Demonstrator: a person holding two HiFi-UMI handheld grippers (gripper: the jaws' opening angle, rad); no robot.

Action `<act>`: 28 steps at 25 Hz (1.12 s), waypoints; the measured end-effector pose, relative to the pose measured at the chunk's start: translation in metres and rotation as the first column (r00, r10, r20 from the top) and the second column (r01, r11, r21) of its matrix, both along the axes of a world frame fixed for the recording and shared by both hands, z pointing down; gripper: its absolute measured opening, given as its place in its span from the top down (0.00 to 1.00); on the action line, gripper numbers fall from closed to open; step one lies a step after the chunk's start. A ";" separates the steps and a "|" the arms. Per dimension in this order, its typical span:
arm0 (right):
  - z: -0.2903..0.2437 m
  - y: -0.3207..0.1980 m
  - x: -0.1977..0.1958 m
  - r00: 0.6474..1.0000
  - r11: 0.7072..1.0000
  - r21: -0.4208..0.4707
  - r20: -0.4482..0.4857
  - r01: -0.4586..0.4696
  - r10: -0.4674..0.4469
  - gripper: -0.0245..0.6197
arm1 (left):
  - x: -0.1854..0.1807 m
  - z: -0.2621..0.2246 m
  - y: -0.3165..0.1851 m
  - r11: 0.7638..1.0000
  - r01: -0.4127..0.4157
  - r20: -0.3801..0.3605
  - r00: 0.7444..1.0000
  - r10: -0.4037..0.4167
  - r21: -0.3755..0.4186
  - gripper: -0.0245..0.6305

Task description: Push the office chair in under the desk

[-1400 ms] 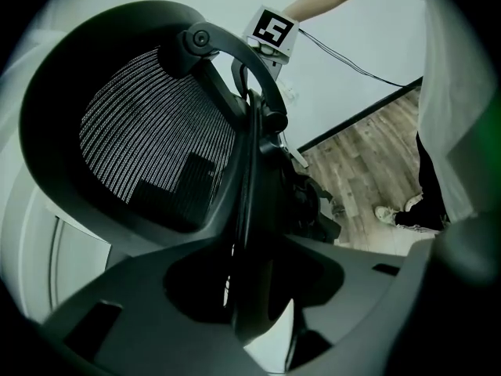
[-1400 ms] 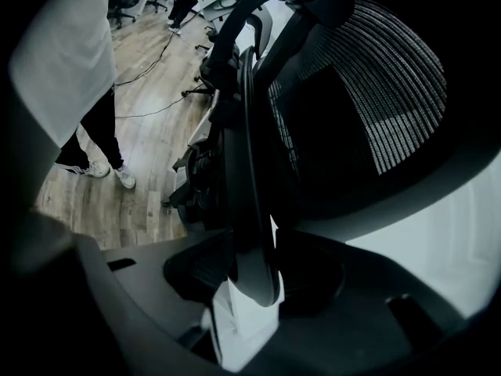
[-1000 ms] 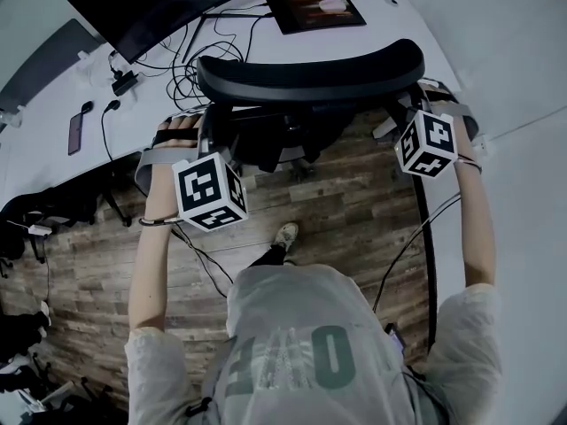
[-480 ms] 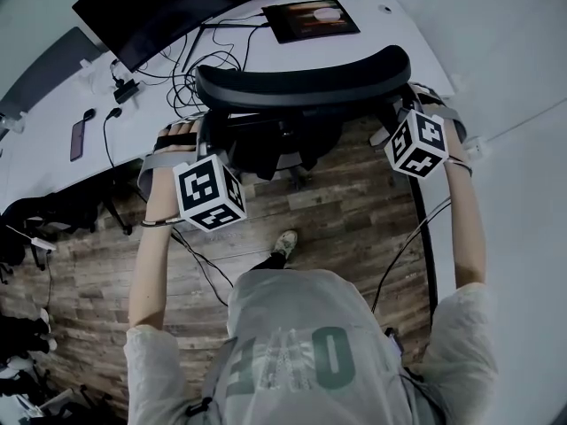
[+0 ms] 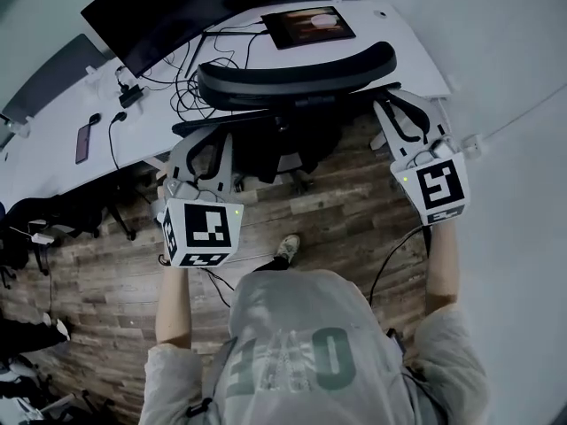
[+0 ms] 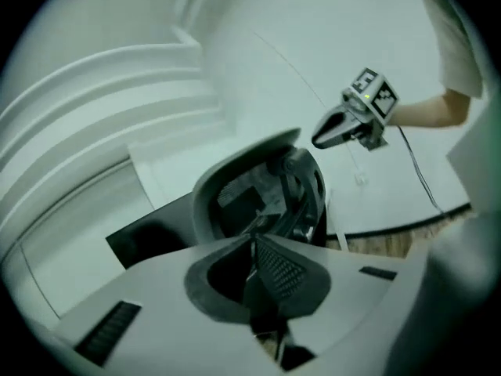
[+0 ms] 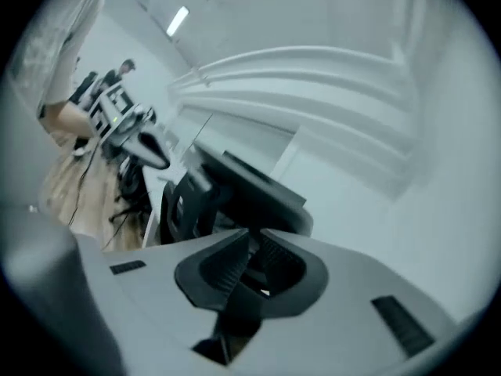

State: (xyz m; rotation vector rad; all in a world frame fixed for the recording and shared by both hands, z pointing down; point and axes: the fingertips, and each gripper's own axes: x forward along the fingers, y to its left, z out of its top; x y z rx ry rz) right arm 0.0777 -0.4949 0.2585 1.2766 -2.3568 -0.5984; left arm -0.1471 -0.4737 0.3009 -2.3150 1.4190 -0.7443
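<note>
Left tool (image 5: 205,149) and right tool (image 5: 403,113), empty, closing, near office chair (image 5: 297,69) at white desk (image 5: 53,153), wood floor (image 5: 337,202)

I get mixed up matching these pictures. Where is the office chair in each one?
Head view: office chair top centre, against the desk.
Left gripper view: centre.
Right gripper view: left of centre.
Shared landmark: wooden floor beside the chair.

I see matt black plastic on the office chair (image 5: 297,71), a smooth, matt white tabletop (image 5: 390,25), a floor (image 5: 337,211) of worn, grainy wood planks, and a dark, faintly glossy monitor (image 5: 177,7).
</note>
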 end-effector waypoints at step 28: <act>0.066 0.099 -0.099 0.899 0.990 -0.139 0.435 0.012 0.050 0.93 | 0.051 0.026 0.066 0.995 0.008 -0.278 0.960 0.021 0.104 0.94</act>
